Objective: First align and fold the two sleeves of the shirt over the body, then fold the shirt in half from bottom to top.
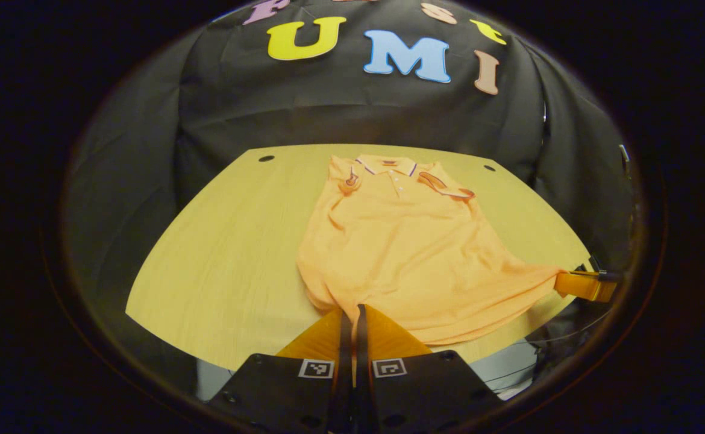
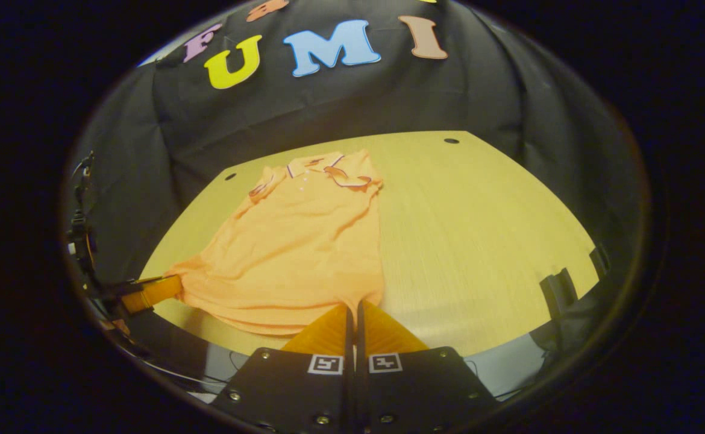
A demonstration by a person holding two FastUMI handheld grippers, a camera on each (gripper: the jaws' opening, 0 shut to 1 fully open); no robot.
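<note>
An orange polo shirt point(image 1: 401, 253) lies on the wooden table point(image 1: 226, 259), collar at the far side, both sleeves folded in over the body near the collar. My left gripper point(image 1: 351, 310) is shut on the shirt's near left hem corner. My right gripper point(image 2: 352, 306) is shut on the shirt point(image 2: 295, 247) at its near right hem corner. In the left gripper view the right gripper point(image 1: 587, 284) shows at the far right, pinching the stretched hem corner. In the right gripper view the left gripper point(image 2: 147, 292) shows at the far left on the other corner.
The table point(image 2: 485, 229) has a wide bare stretch to the right of the shirt in the right gripper view and to its left in the left gripper view. Small dark holes point(image 1: 266, 158) mark the far corners. Black cloth walls close in behind.
</note>
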